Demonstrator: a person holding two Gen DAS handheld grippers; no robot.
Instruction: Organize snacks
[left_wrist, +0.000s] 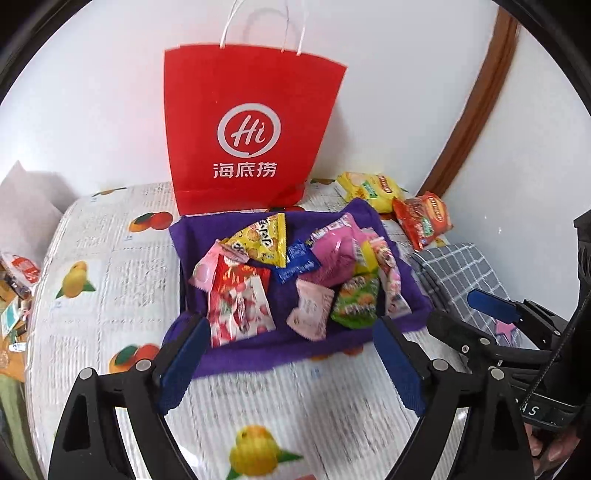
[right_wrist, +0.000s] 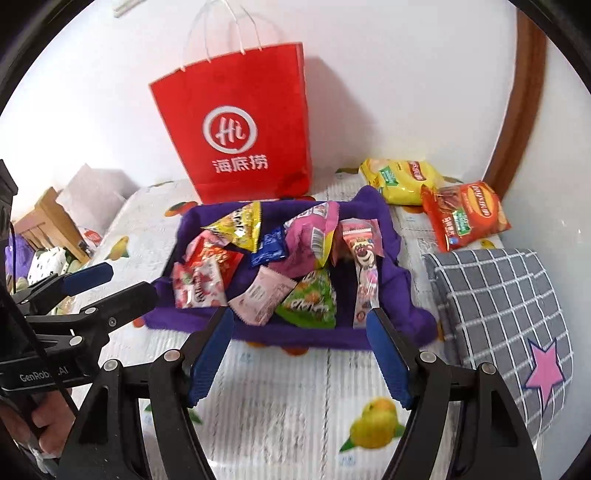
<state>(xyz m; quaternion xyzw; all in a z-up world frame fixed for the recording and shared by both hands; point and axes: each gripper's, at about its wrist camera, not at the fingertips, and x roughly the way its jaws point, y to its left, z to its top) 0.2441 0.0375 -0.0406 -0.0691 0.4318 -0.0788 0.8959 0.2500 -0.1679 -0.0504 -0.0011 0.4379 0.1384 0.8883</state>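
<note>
White wall backs a fruit-printed ribbed tablecloth (left_wrist: 122, 258) where a soft purple fabric tray (left_wrist: 402, 258) holds crinkly foil snack packets (left_wrist: 240, 299), both the left gripper (left_wrist: 291, 365) and right gripper (right_wrist: 301, 354) spread empty.

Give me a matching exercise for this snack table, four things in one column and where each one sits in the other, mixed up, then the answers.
Things:
1. red paper bag
2. yellow triangular packet
3. orange chip bag
4. grey checked cushion

Places:
A. inside the purple tray, toward its back left
B. at the table's right edge, in front of the orange chip bag
C. upright against the wall behind the purple tray
D. on the table right of the tray, beside the yellow chip bag

Pairs: 1-C, 2-A, 3-D, 4-B
</note>
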